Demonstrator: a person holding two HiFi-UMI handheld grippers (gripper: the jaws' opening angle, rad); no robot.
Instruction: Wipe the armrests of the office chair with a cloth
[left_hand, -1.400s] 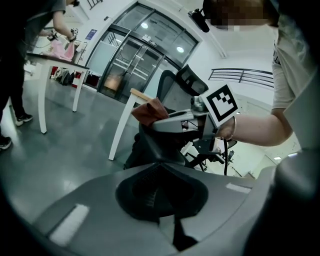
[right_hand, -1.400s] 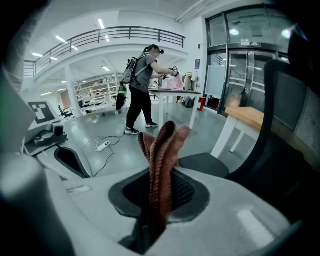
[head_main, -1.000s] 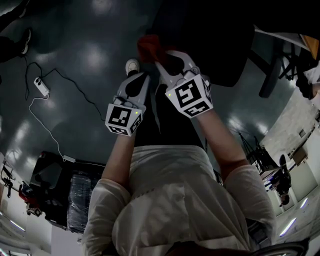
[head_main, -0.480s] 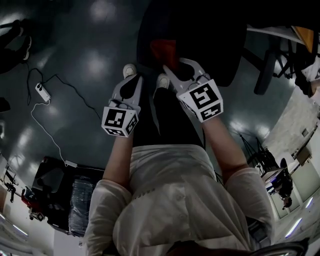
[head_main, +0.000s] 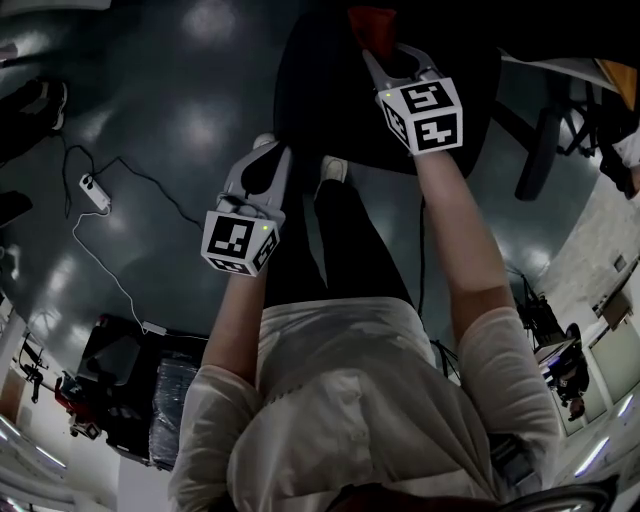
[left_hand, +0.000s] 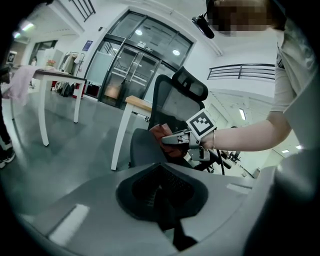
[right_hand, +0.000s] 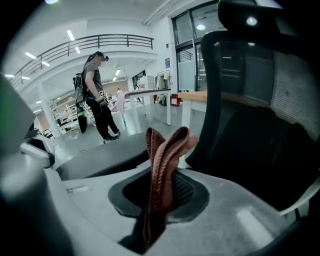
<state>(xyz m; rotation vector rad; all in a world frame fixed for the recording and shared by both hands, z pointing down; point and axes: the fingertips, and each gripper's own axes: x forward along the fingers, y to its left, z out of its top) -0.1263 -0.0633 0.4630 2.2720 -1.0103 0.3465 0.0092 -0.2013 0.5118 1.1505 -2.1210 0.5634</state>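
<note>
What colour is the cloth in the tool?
Reddish-brown cloth, clearest in the right gripper view.

floor (head_main: 170, 110): glossy dark grey, mirrors lamps | power strip (head_main: 97, 193) and white cable lying on it | glass doors (left_hand: 132, 70) beyond white-legged table (left_hand: 57, 75) | mezzanine railing (right_hand: 100, 42) | ceiling strip lights (right_hand: 72, 35)

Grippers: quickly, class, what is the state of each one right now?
Left gripper: closed, nothing between its jaws.
Right gripper: closed on the cloth.
</note>
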